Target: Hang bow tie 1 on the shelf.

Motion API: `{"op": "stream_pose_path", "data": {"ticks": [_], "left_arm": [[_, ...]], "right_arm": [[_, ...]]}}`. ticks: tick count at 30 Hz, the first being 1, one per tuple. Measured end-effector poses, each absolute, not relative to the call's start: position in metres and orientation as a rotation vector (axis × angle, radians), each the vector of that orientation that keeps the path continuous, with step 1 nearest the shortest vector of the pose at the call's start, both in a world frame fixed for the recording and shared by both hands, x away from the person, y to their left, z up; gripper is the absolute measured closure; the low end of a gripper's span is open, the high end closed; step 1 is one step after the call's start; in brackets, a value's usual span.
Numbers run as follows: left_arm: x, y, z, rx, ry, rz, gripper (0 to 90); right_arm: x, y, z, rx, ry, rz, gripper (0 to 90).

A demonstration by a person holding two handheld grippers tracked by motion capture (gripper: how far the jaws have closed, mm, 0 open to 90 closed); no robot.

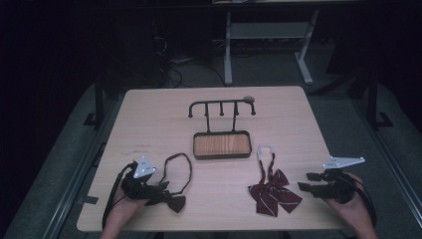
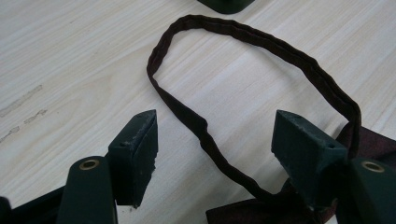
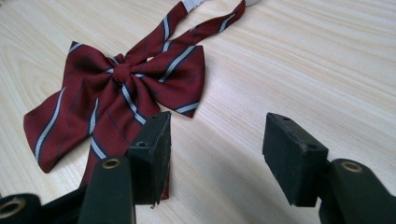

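In the left gripper view, the dark bow tie is cut off by the bottom edge at six o'clock, its knot hidden behind the gripper's own jaw at four o'clock. The wooden tray is a clipped corner at twelve o'clock. In the right gripper view, the striped bow tie has its white neck band cut off at twelve o'clock, and one tail hidden behind a jaw at seven o'clock. In the high view, the small round thing on the hook rack is too small to identify.
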State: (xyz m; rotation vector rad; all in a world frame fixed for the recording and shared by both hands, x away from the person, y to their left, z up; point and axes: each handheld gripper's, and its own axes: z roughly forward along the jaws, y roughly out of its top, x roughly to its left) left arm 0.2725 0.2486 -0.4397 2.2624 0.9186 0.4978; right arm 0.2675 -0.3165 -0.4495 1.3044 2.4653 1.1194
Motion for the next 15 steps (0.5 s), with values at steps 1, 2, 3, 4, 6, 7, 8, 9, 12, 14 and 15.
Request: {"op": "stream_pose_path", "data": {"ticks": [1,2,3,4,6,7,8,9,12,14,15], "left_arm": [[0.272,0.249,-0.440,2.262,0.919,0.498,32.1],[0.272,0.248,-0.440,2.263,0.920,0.496,32.1],[0.272,0.248,-0.440,2.263,0.921,0.496,32.1],[0.272,0.249,-0.440,2.265,0.919,0.500,32.1],[0.271,0.249,-0.439,2.260,0.916,0.505,32.0],[0.271,0.250,-0.438,2.260,0.916,0.505,31.9],[0.271,0.250,-0.438,2.256,0.917,0.505,31.9],[0.270,0.250,-0.438,2.255,0.919,0.504,31.9],[0.270,0.249,-0.439,2.263,0.908,0.505,31.6],[0.270,0.250,-0.438,2.264,0.905,0.508,31.5],[0.270,0.250,-0.438,2.261,0.905,0.507,31.4]], "right_arm": [[0.268,-0.316,-0.450,1.304,2.465,1.119,41.7],[0.267,-0.316,-0.449,1.304,2.463,1.129,41.5],[0.267,-0.316,-0.449,1.304,2.463,1.129,41.5],[0.267,-0.316,-0.448,1.302,2.464,1.128,41.5],[0.267,-0.315,-0.448,1.290,2.463,1.126,41.5],[0.267,-0.314,-0.447,1.293,2.465,1.128,41.4],[0.267,-0.312,-0.447,1.291,2.467,1.136,41.2],[0.267,-0.312,-0.447,1.291,2.467,1.136,41.2],[0.268,-0.308,-0.445,1.287,2.479,1.137,40.5],[0.269,-0.305,-0.443,1.290,2.480,1.131,40.4],[0.270,-0.304,-0.441,1.285,2.485,1.137,40.2]]}}
